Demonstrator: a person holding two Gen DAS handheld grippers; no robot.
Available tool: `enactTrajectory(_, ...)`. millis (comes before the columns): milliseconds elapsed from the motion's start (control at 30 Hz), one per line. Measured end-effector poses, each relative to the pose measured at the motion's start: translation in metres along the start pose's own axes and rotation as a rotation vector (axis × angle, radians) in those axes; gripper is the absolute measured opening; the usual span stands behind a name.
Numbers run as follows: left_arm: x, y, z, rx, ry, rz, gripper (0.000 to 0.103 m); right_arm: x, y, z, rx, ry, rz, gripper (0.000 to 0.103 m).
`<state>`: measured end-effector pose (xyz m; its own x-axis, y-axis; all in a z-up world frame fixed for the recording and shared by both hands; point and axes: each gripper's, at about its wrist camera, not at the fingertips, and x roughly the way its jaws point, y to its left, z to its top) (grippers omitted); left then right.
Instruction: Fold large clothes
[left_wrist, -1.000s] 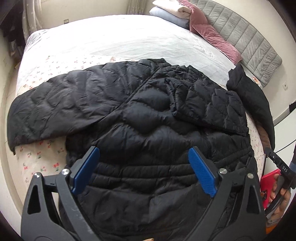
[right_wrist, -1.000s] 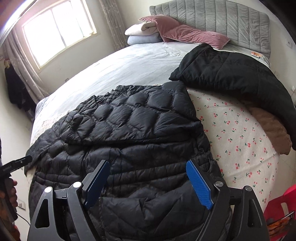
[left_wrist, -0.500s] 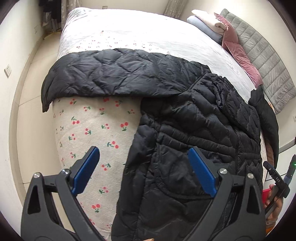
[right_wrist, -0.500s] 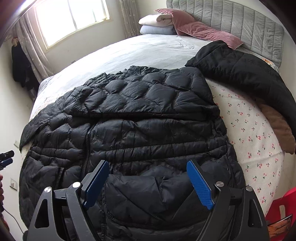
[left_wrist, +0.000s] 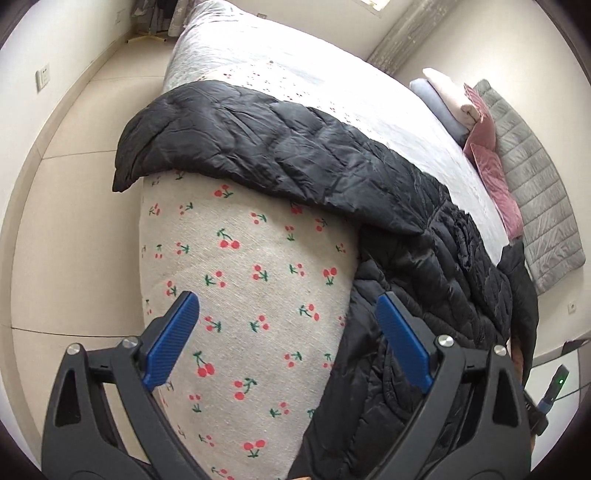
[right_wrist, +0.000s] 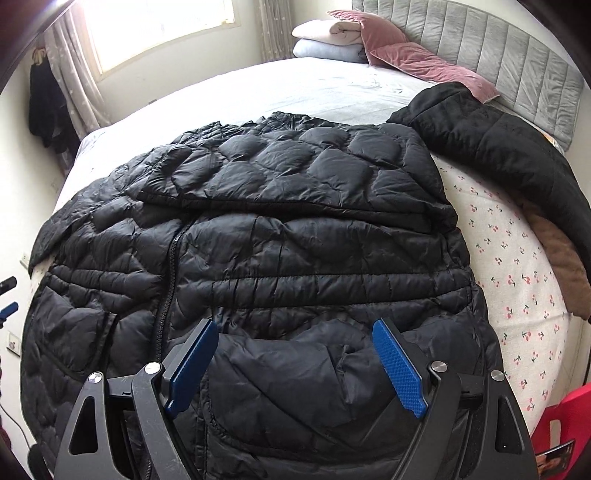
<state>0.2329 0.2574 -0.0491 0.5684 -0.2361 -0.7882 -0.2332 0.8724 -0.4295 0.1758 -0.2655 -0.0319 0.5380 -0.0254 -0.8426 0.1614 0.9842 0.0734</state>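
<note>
While black puffer jacket (right_wrist: 280, 236) lies on cherry-print bed (left_wrist: 258, 280), left hand-held gripper (left_wrist: 288, 332) released, right hand-held gripper (right_wrist: 295, 362) released.

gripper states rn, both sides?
Left gripper: open, holding nothing, over the cherry-print sheet.
Right gripper: open, holding nothing, above the black puffer jacket.

Black puffer jacket (right_wrist: 280, 266): near hem cut off by the bottom edge in the right wrist view, behind the gripper frame. In the left wrist view its right half runs behind the right finger (left_wrist: 402, 347); the far sleeve (left_wrist: 258, 147) covers the sheet beneath.

Second dark garment (right_wrist: 498, 147): right end leaves the picture; it hides most of a brown item (right_wrist: 561, 254), kind not determinable.

Red object (right_wrist: 561, 435), near right corner: cropped, unidentifiable.

Wall outlet (left_wrist: 43, 76): too small for detail.

Dark clothes (right_wrist: 44, 107) hanging far left: blurred.
</note>
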Motion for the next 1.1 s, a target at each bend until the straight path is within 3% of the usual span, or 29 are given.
enactTrajectory(200,0.007,0.050,0.022,-0.206,-0.062,-0.073,0.096,0.004,0.000,0.001,0.004,0.003,-0.001,0.087)
enactTrajectory(367,0.034,0.072,0.045,-0.346,-0.111,-0.170,0.081,0.013,0.004,0.000,-0.007,0.026,-0.001,0.087)
enactTrajectory(500,0.054,0.084,0.068,-0.458,-0.174,-0.187,0.073,0.016,0.009,-0.001,-0.027,0.032,0.005,0.087)
enactTrajectory(533,0.057,0.088,0.073,-0.483,-0.189,-0.176,0.064,0.017,0.010,0.000,-0.031,0.033,0.003,0.087)
enactTrajectory(600,0.061,0.094,0.082,-0.527,-0.214,-0.131,0.033,0.018,0.009,-0.001,-0.033,0.034,0.000,0.087)
enactTrajectory(633,0.061,0.094,0.086,-0.533,-0.228,-0.103,0.009,0.019,0.008,0.000,-0.030,0.034,-0.001,0.087)
enactTrajectory(667,0.058,0.090,0.090,-0.523,-0.251,-0.082,0.007,0.019,0.008,0.000,-0.027,0.034,-0.001,0.087)
enactTrajectory(733,0.041,0.063,0.097,-0.420,-0.337,-0.038,0.005,0.021,0.006,0.000,-0.022,0.036,-0.002,0.087)
enactTrajectory(833,0.011,-0.012,0.106,-0.138,-0.454,0.020,0.005,0.022,0.004,0.000,-0.016,0.036,-0.002,0.087)
enactTrajectory(933,-0.010,-0.087,0.106,0.095,-0.504,-0.023,0.005,0.022,0.005,0.000,-0.015,0.037,0.006,0.087)
enactTrajectory(1100,-0.020,-0.200,0.095,0.353,-0.493,-0.135,0.005,0.020,0.007,-0.001,-0.022,0.033,0.018,0.087)
